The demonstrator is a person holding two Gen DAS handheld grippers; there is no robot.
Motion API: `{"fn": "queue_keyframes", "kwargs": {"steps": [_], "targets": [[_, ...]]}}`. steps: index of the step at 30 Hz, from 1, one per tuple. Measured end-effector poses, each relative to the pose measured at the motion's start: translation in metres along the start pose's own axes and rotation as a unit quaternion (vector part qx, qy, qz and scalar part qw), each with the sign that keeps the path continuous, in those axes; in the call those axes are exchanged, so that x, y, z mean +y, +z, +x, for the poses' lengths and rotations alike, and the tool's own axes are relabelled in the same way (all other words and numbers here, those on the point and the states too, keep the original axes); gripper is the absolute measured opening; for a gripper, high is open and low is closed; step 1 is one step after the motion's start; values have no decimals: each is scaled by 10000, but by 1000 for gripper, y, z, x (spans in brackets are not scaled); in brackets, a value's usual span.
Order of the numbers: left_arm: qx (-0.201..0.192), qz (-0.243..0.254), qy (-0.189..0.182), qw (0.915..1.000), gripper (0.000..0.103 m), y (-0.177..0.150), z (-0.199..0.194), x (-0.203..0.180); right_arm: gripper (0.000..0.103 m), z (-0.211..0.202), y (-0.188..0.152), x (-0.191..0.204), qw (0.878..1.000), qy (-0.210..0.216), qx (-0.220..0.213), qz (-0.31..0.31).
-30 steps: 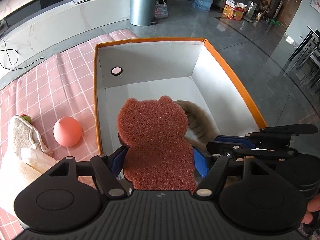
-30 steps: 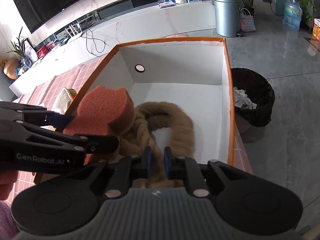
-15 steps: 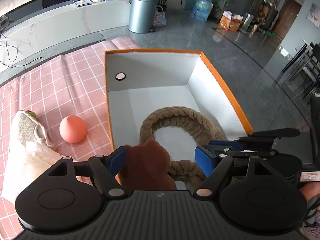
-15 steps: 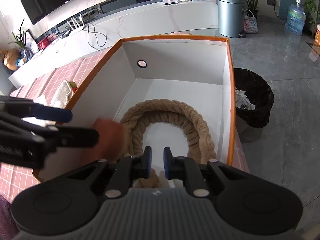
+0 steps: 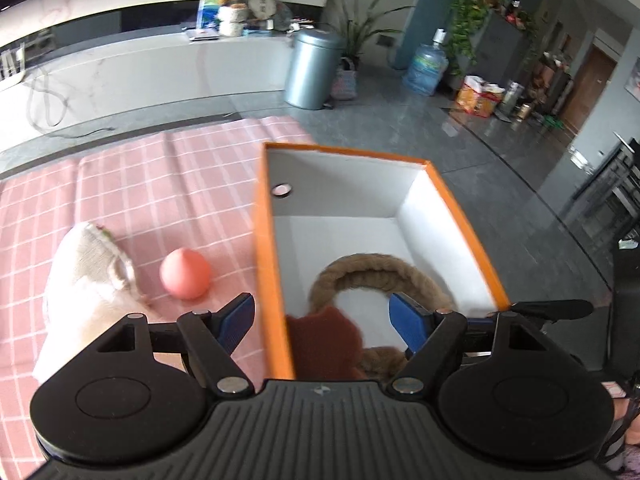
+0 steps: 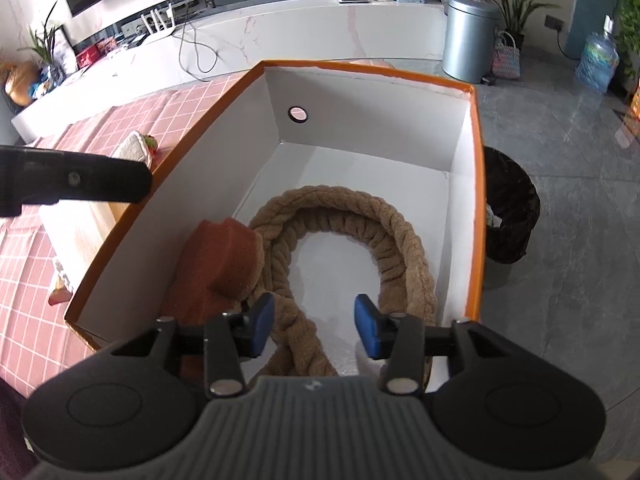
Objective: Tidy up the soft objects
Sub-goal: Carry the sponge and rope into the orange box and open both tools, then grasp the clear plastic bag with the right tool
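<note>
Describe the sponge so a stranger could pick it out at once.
Find the orange-rimmed white box on the pink checked cloth. Against its near left wall lies the sponge, touching the tan rope. It is flat, reddish-brown, porous, with bear ears.
</note>
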State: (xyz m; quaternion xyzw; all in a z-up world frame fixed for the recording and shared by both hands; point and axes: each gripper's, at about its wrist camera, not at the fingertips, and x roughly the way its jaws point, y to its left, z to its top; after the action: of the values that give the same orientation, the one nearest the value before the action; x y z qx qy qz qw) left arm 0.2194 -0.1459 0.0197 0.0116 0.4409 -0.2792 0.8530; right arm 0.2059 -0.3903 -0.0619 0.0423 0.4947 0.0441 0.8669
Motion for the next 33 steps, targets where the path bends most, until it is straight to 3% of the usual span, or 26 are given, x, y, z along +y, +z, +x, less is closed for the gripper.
{"fn": "queue_keyframes", "kwargs": {"steps": [3,6,8,10,13,17,26,29,33], "targets": [[186,-133,61,9997,80,-10,1,9,56,9,3,8,9995,188,214,-148],[252,-294,1,9992,77,-23,2,17,39,24,4,15,9982,164,505,-265],[319,-384,-29,9987,73,-31,3,20,35,32,2,17,9975,107,655,-232],[372,-453,-150,9982,69,-39,4,23,11,38,0,19,9970,153,739,-147],[468,-621,-370,9963,65,-54,7,29,5,38,-2,23,9957,511,767,95],[514,-843,-623,9932,59,-61,11,32,4,37,-6,32,9959,556,707,43],[485,-1128,-876,9886,59,-79,3,32,8,21,-14,36,9968,343,709,-149],[253,-1092,-679,9914,59,-86,-9,37,16,6,-18,39,9987,7,465,-191],[-117,-1228,-512,9910,59,-99,-39,56,29,-28,-21,49,9991,-305,-190,-241]]}}
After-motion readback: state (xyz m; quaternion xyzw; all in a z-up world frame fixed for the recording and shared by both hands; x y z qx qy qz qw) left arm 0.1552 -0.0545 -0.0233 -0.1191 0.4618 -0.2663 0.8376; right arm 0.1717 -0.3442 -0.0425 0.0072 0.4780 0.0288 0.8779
